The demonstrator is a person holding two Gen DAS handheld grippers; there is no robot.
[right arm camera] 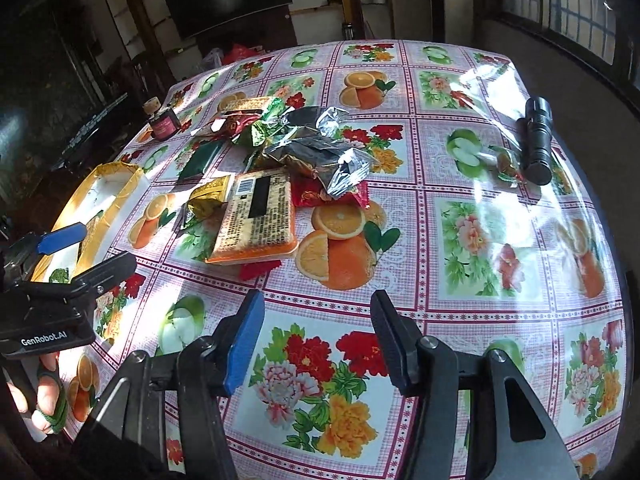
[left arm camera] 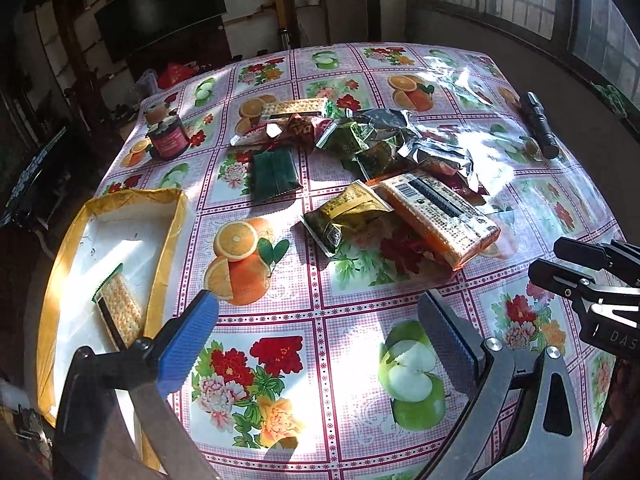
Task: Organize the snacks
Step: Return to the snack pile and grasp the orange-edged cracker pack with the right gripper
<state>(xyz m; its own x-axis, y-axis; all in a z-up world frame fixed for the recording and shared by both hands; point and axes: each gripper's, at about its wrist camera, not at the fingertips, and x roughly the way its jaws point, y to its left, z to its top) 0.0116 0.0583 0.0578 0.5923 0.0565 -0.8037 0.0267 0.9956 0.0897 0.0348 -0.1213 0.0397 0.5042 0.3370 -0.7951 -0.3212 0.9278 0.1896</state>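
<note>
Both tongs, left (left arm camera: 318, 326) and right (right arm camera: 316, 344), apart, empty. Ahead: orange cracker pack (right arm camera: 256, 216), light, stiff, brittle, slippery wrap; best pinched gently across long sides.

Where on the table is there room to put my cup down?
The near side of the table is bare, in front of the orange cracker pack. The right side is free too, up to the black flashlight. The middle is crowded with the snack pile; the yellow box fills the left edge.
</note>
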